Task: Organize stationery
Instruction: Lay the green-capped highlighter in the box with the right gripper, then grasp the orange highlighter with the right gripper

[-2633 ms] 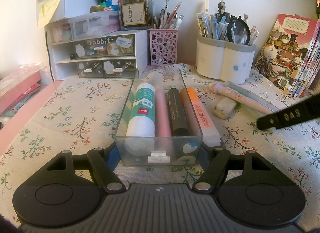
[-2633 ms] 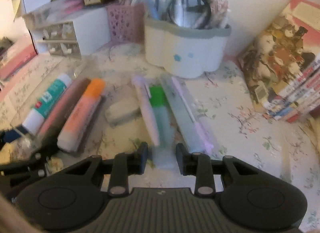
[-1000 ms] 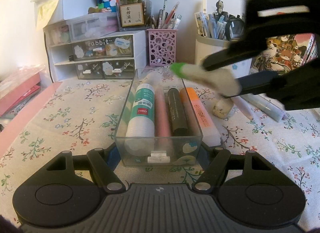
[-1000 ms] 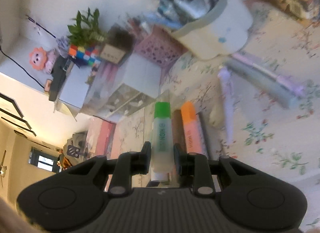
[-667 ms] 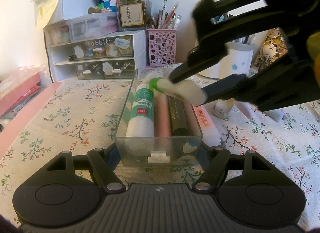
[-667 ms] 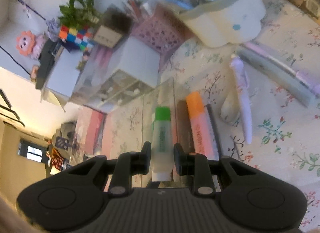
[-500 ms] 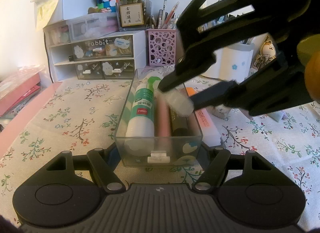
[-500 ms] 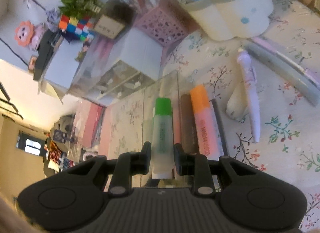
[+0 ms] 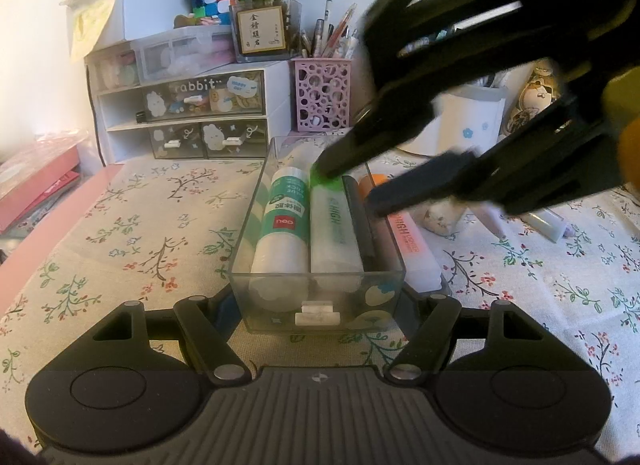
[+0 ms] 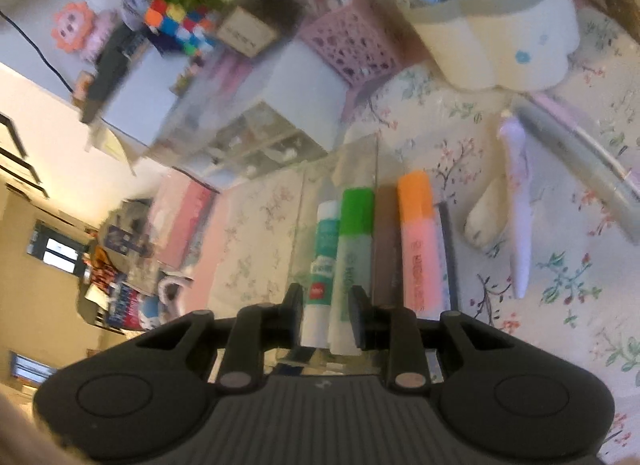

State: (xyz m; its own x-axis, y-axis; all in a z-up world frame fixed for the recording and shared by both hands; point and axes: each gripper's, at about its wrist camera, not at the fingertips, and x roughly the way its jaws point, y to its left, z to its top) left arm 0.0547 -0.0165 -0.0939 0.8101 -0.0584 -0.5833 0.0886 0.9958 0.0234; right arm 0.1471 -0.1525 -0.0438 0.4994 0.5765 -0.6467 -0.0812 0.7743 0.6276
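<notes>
Your right gripper has its jaws spread, with the green highlighter lying loose between them inside the clear tray, just beside the glue stick. Your left gripper has its fingers spread wide around the tray's near end; whether they press its walls is hidden. The orange highlighter lies on the floral tablecloth against the tray's right side.
</notes>
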